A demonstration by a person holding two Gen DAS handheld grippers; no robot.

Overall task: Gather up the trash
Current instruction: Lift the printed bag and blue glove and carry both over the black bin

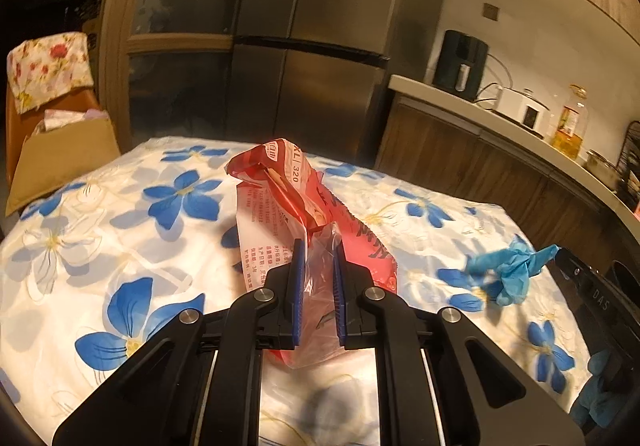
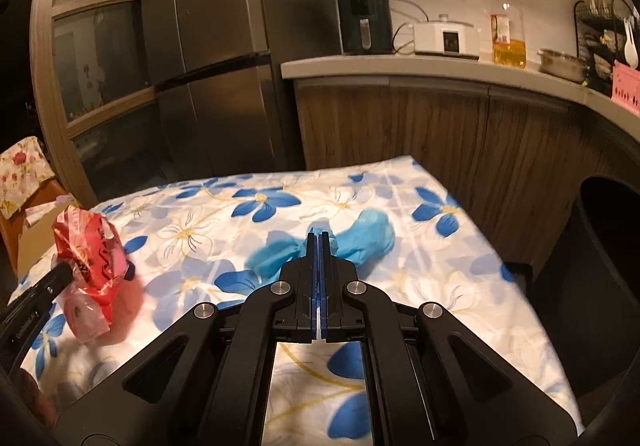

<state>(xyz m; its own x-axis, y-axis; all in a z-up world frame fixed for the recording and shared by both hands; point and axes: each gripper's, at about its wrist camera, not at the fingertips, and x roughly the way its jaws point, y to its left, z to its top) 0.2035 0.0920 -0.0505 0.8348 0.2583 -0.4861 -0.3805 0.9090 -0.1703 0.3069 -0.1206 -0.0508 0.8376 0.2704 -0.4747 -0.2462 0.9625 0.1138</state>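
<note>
Left gripper (image 1: 318, 258): black frame, blue-padded fingers (image 1: 297, 278) narrowly set and pinching the clear plastic edge of a red-and-white snack bag (image 1: 280, 197); that bag stands up from the jaws above a tablecloth printed with blue flowers (image 1: 120, 230). Right gripper (image 2: 319, 242): fingers pressed together, clamping the middle of a crumpled blue disposable glove (image 2: 368, 238), which bulges to either side of the tips above the cloth; in the left wrist view the same glove hangs from the tip at the table's right edge. Black waste bin (image 2: 600, 270): open-topped, beside the table's right side, below the counter. Counter (image 2: 400, 67): carries a black air fryer (image 2: 365, 21), a white cooker (image 2: 446, 39), a bottle of cooking oil (image 2: 508, 29), a steel pot (image 2: 562, 63) and a dish rack (image 2: 604, 25). Steel refrigerator (image 2: 224, 45): behind the table. Cardboard box (image 1: 60, 161): beyond the table's left corner, on a chair draped with floral cloth.
</note>
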